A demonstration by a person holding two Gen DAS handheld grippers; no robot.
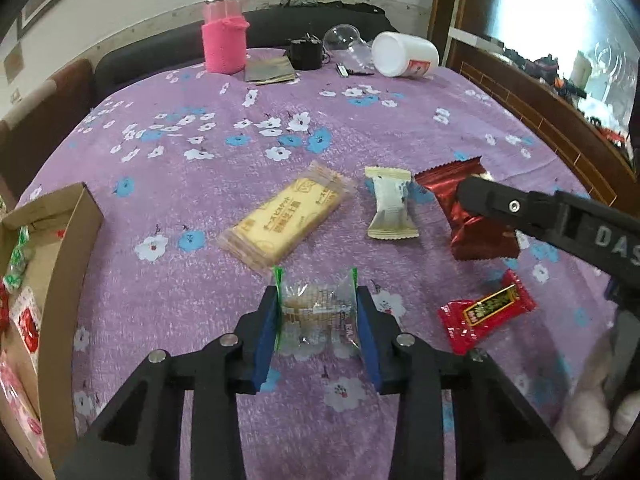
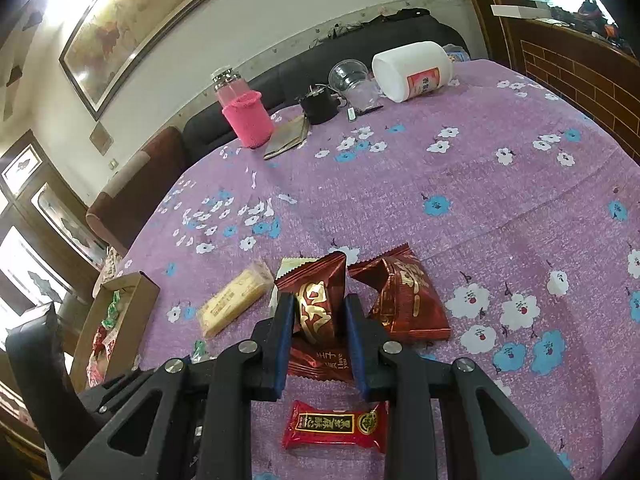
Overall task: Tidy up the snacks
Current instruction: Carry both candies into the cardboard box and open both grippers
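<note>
Low in the left wrist view, the left hand-held gripper [image 1: 317, 312] is clamped on a clear green-edged snack packet [image 1: 316, 314]. The right hand-held gripper [image 2: 316, 320] pinches a dark red foil snack packet [image 2: 316, 312], hiding the packet's lower half. At the left edge, cut off, sits a brown cardboard box [image 1: 72, 240] on the purple flowered tabletop [image 1: 360, 128].
</note>
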